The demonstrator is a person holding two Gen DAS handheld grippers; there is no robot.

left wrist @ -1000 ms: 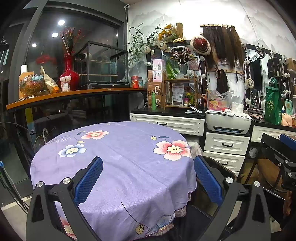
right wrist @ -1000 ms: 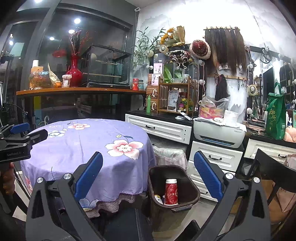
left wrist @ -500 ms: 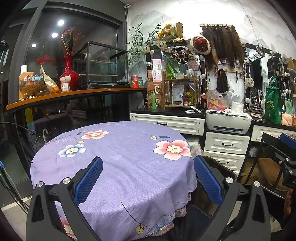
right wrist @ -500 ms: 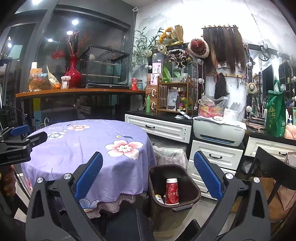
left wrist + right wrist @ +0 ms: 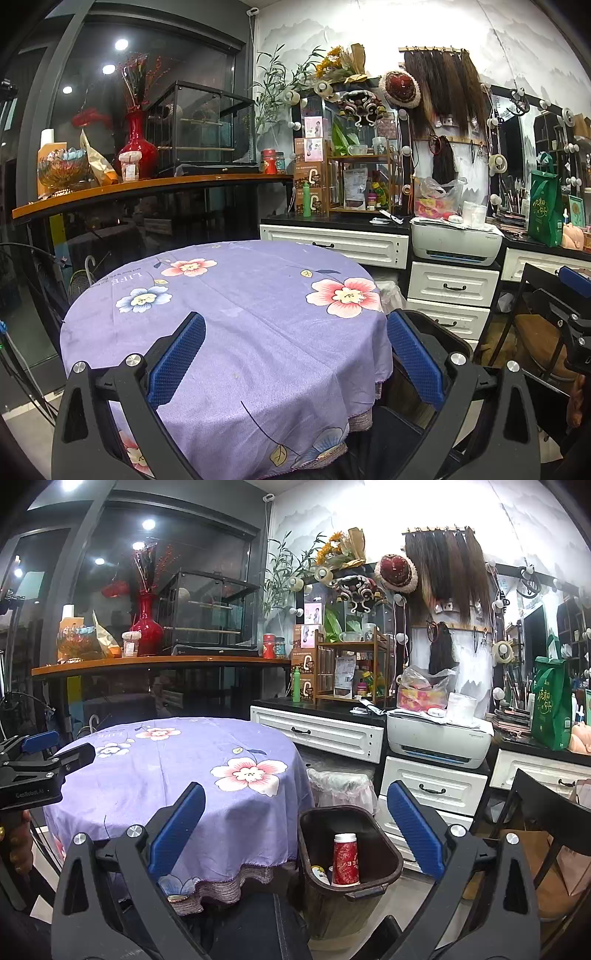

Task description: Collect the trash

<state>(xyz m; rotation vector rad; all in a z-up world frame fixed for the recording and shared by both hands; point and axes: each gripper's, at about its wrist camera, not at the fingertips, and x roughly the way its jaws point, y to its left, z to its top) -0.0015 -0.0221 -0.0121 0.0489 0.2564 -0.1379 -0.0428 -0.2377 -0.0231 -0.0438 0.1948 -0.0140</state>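
Almost nothing shifts from a second ago: both the left claw (image 5: pixel 295 363) and right claw (image 5: pixel 295 836) stay spread and empty, the desk (image 5: pixel 229 314) bare, the red can (image 5: pixel 345 860) upright in the bin (image 5: pixel 388 856); collecting looks finished

Black-framed grippers (image 5: pixel 295 827), blue ribbed pads (image 5: pixel 177 829), silver screws, possibly "GenRobot.AI" lettering.

Bare tablecloth (image 5: pixel 258 332) — open passage, bin (image 5: pixel 388 853) just beside table edge
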